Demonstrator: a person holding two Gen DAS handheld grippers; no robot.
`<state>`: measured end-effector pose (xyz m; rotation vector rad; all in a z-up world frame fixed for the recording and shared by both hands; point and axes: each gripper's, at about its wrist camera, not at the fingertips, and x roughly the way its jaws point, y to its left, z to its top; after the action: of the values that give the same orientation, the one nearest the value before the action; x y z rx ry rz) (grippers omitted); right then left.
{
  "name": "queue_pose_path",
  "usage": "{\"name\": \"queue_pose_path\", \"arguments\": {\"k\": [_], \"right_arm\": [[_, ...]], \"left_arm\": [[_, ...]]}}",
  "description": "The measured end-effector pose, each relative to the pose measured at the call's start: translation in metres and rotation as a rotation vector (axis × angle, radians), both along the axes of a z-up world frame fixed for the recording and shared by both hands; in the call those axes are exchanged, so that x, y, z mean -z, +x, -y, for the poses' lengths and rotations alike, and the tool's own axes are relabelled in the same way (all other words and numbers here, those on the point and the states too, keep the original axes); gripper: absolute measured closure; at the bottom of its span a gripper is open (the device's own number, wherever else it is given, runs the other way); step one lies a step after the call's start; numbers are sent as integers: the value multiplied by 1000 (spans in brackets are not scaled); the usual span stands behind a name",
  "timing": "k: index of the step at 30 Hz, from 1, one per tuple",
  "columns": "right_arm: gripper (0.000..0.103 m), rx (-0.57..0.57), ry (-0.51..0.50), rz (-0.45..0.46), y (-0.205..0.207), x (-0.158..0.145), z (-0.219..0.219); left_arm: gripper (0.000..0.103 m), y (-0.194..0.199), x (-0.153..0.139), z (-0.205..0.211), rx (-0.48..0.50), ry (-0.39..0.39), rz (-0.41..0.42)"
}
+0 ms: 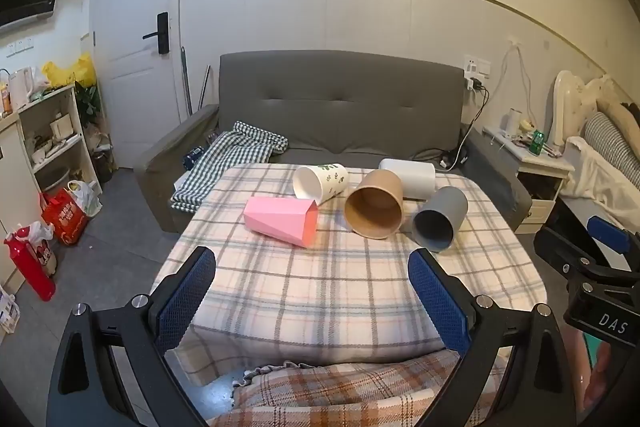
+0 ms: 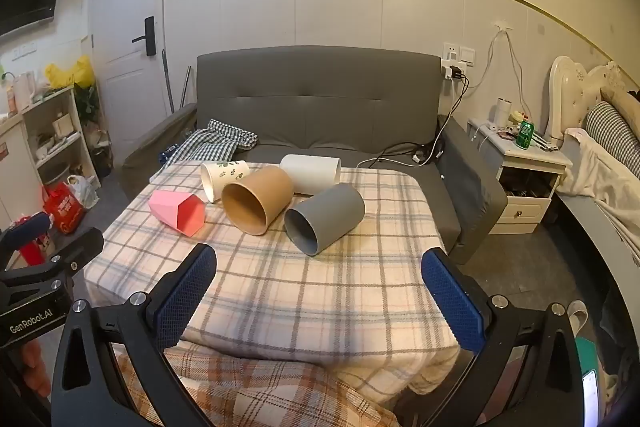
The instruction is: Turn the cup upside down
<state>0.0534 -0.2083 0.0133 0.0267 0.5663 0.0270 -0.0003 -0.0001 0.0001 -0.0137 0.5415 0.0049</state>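
Note:
Several cups lie on their sides on the plaid-covered table [image 1: 320, 287]: a pink faceted cup [image 1: 280, 221] [image 2: 176, 211], a white cup with green leaves [image 1: 320, 181] [image 2: 224, 177], a brown paper cup [image 1: 374, 205] [image 2: 256, 199], a plain white cup [image 1: 410, 177] [image 2: 312, 173] and a grey cup [image 1: 440, 219] [image 2: 324, 219]. My left gripper [image 1: 312, 263] is open and empty over the table's near part. My right gripper [image 2: 320, 263] is open and empty, just short of the grey cup.
A grey sofa [image 1: 340, 99] with a checked cloth [image 1: 232, 155] stands behind the table. A shelf [image 1: 52, 139] and red bags [image 1: 64, 215] are on the left. A nightstand [image 2: 520, 163] and bed [image 2: 600, 155] are on the right.

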Motion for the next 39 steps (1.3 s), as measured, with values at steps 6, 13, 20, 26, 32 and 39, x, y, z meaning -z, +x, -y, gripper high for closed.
{"name": "queue_pose_path", "arguments": {"k": [6,13,20,26,32,39], "right_arm": [[0,0,-1,-6,0,0,0],[0,0,0,-8,-1,0,0],[0,0,0,-13,0,0,0],[0,1,-1,-13,-1,0,0],[0,0,0,-17,0,1,0],[0,0,1,-19,0,1,-1]], "left_arm": [[3,0,0,0,-1,-4,-4],[3,0,0,0,0,-6,-8],[3,0,0,0,-2,-7,-8],[3,1,0,0,-2,-7,-8],[3,0,0,0,-2,-9,-9],[3,1,1,1,-1,-7,-11]]}}
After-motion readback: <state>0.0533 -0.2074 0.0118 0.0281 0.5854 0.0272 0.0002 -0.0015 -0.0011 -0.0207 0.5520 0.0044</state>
